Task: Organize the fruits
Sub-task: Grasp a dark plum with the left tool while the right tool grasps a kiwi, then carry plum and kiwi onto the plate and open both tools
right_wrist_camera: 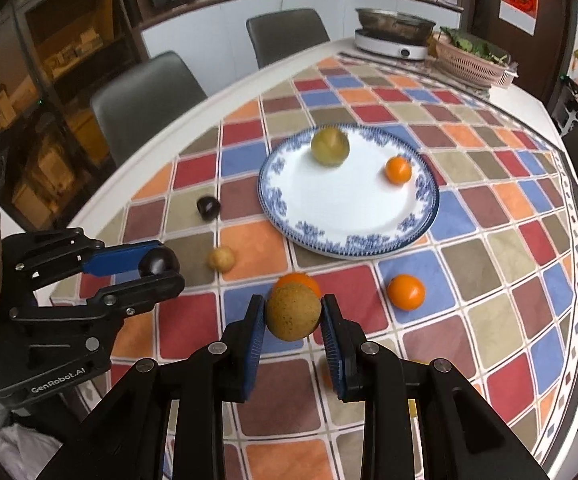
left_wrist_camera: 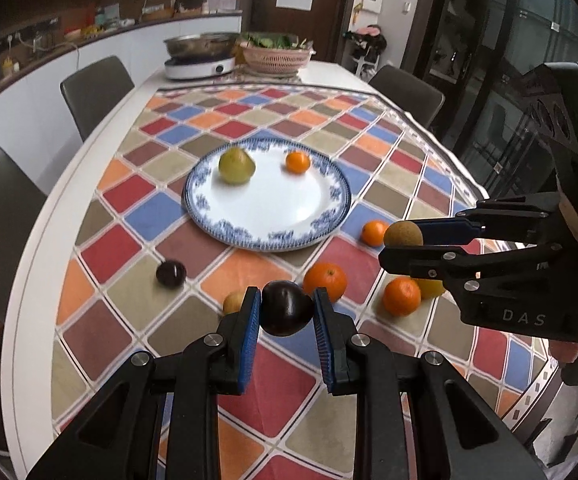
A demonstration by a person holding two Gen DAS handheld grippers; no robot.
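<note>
Evidently mid-carry: left gripper (left_wrist_camera: 287,308) pinching a dark purple round plum (left_wrist_camera: 287,309), right gripper (right_wrist_camera: 293,317) pinching a brown speckled kiwi (right_wrist_camera: 293,311), both lifted clear of the chequered tablecloth (left_wrist_camera: 249,392) for dropping onto the blue-rimmed white plate (left_wrist_camera: 289,204), beside the yellow-green pear (left_wrist_camera: 236,165) and small orange mandarin (left_wrist_camera: 297,161).

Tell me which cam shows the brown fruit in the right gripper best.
Right wrist: the brown fruit sits centred, near, clamped between the right gripper pads. Left wrist shows it small, side-on, partly hidden by the fingers.
</note>
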